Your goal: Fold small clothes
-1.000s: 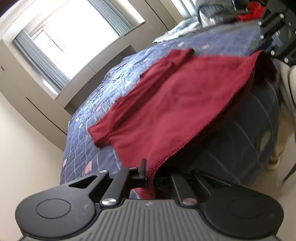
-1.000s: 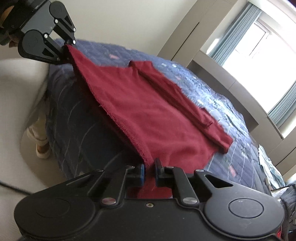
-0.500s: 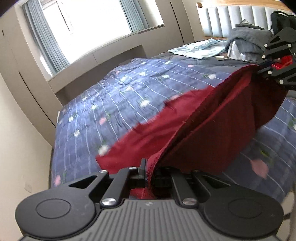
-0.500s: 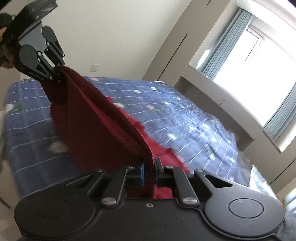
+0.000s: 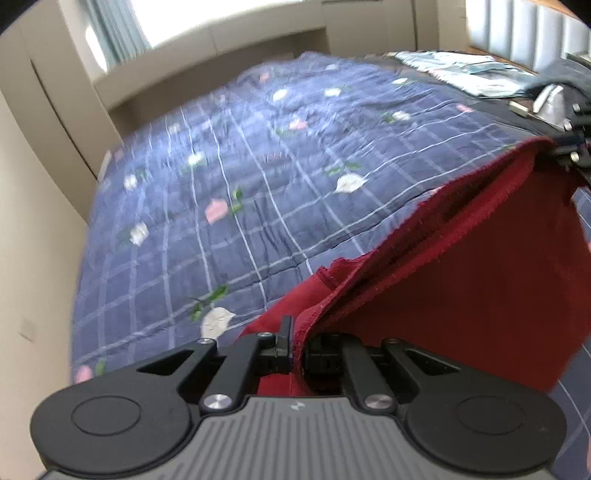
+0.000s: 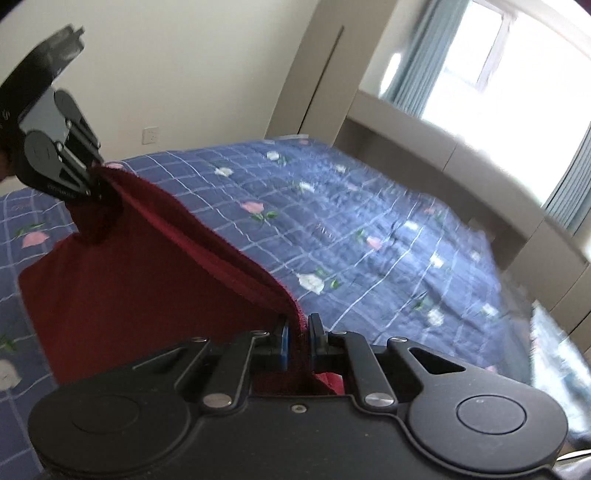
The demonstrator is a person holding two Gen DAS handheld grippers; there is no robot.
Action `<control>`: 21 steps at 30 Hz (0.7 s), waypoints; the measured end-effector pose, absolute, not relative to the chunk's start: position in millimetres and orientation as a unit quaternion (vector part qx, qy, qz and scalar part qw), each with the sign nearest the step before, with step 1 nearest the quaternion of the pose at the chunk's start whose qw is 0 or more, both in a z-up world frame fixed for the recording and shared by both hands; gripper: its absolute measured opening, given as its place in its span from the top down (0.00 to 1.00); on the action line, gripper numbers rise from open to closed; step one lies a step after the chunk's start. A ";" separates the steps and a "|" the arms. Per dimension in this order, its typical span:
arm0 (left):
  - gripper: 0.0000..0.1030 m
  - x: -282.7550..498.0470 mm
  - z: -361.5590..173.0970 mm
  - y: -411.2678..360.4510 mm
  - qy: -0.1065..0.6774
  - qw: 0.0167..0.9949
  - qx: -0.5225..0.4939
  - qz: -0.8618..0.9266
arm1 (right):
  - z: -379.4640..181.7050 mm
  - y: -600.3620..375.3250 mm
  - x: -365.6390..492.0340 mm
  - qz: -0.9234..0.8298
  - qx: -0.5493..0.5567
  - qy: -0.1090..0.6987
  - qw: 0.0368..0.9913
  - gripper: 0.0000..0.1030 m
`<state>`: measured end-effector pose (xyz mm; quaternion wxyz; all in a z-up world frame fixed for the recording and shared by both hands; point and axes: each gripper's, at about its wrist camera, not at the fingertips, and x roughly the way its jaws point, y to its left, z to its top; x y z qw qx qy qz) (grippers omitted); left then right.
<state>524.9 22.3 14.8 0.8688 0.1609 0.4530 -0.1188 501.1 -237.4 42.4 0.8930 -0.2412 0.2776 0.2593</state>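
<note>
Got my left hand-held gripper [image 5: 297, 341] and right hand-held gripper [image 6: 297, 338] both clamped on the red top's [image 5: 461, 288] hem, stretched taut over the bed [image 5: 258, 192] for a straight fold.

A bed is filling most of both views, and a navy quilt [image 5: 258, 192] with a pale grid and small pink and white flowers is covering it. Daylight is pouring in through a window [image 6: 517, 70], washing out the panes, and grey-blue curtains [image 6: 410, 74] are hanging at its sides. A beige ledge [image 6: 443, 155] is running under the window along the far side of the bed. Cream walls [image 6: 184, 66] are closing the room in, one carrying a white socket [image 6: 150, 134]. A grey padded headboard [image 5: 517, 26] is standing at the bed's far end, where pale and dark clothes [image 5: 476, 72] are lying loosely, blurred.
</note>
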 end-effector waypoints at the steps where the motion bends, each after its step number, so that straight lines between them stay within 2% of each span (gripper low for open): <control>1: 0.95 536.3 5.5 25.9 0.462 0.866 0.151 -0.119 | 34.5 -236.5 515.2 0.262 -0.234 0.288 0.891 0.90; 6: 0.95 576.1 -34.4 39.1 0.502 0.846 0.111 -0.138 | -12.0 -229.1 559.9 0.270 -0.228 0.333 0.874 0.89; 8: 0.88 584.3 -44.2 41.3 0.512 0.840 0.105 -0.147 | -27.3 -229.5 572.6 0.269 -0.219 0.347 0.872 0.89; 9: 0.83 587.8 -46.8 44.1 0.515 0.837 0.099 -0.154 | -32.4 -230.9 578.2 0.268 -0.212 0.352 0.871 0.86; 11: 0.64 595.9 -50.5 50.9 0.520 0.833 0.088 -0.164 | -40.6 -236.6 586.6 0.267 -0.196 0.361 0.872 0.80; 12: 0.49 599.2 -51.4 56.9 0.518 0.835 0.085 -0.167 | -44.1 -239.6 591.4 0.268 -0.186 0.366 0.872 0.78; 13: 0.40 601.5 -49.5 59.1 0.513 0.837 0.087 -0.171 | -47.3 -243.1 596.4 0.269 -0.177 0.370 0.871 0.76; 15: 0.32 604.9 -47.7 65.9 0.497 0.841 0.102 -0.189 | -52.1 -249.6 602.7 0.268 -0.160 0.378 0.872 0.72; 17: 0.26 605.9 -46.3 68.4 0.488 0.841 0.124 -0.198 | -55.1 -254.8 607.3 0.265 -0.147 0.384 0.872 0.66; 19: 0.23 607.4 -46.3 66.6 0.488 0.838 0.143 -0.199 | -57.2 -259.8 613.1 0.258 -0.135 0.387 0.875 0.46; 21: 0.19 607.0 -43.6 64.8 0.483 0.836 0.155 -0.208 | -57.7 -264.6 617.9 0.245 -0.126 0.386 0.881 0.33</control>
